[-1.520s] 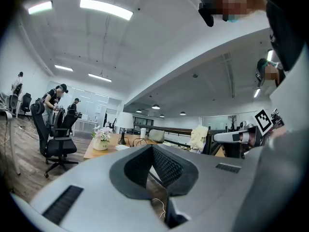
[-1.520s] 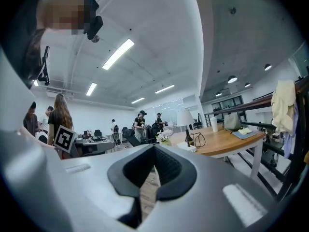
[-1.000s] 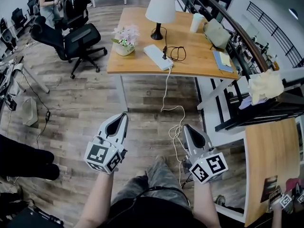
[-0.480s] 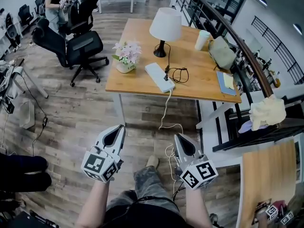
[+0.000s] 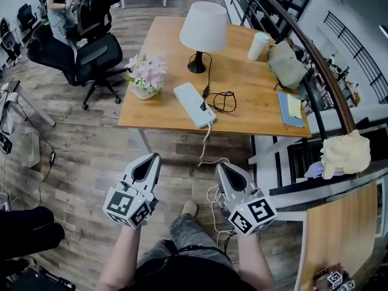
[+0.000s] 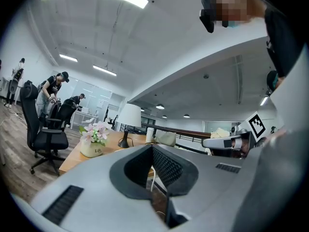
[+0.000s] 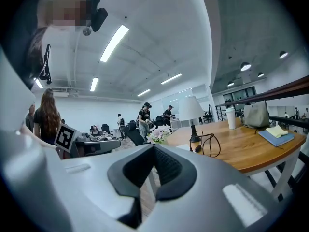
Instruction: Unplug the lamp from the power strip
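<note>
The left gripper and the right gripper sit low in the centre of the head view. Each has its jaws pressed together on nothing, as a second ago. What has changed is above them. The light wooden table now fills more of the upper frame, and its front edge has come down closer to the jaw tips, though still well apart from them.

The long white power strip lies slantwise near that front edge, with a small black plug seated in it. A looped black cord lies just right of the strip. The white-shaded lamp with a black base stands behind the strip, upper centre. The strip's own white cable hangs over the table edge between the grippers.
</note>
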Demonstrator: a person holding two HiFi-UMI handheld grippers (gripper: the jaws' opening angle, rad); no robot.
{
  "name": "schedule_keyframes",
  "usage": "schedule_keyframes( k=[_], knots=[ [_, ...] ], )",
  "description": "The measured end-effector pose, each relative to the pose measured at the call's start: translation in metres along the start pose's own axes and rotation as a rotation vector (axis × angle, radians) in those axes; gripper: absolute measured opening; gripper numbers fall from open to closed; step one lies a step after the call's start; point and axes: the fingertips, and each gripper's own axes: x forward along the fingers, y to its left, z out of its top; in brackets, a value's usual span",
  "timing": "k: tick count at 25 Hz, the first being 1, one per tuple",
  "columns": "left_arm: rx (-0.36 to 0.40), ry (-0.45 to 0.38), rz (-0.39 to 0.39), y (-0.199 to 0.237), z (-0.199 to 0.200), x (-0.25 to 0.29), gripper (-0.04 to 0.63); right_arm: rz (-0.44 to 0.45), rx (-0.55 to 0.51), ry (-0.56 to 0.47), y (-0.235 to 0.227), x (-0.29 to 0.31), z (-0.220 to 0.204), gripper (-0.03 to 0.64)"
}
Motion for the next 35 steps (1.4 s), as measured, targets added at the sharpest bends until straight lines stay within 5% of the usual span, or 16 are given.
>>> schedule_keyframes(
  k=[21, 35],
  knots=[
    [0.041, 0.069, -0.035, 0.002, -0.017, 0.124, -0.005, 0.067, 0.063, 0.067, -0.094, 0.077, -0.015, 0.008],
    [0.068, 0.087, -0.174, 0.012, -0.027, 0.193, -0.005, -0.011, 0.077, 0.129, -0.123, 0.124, -0.030, 0.008]
  ],
)
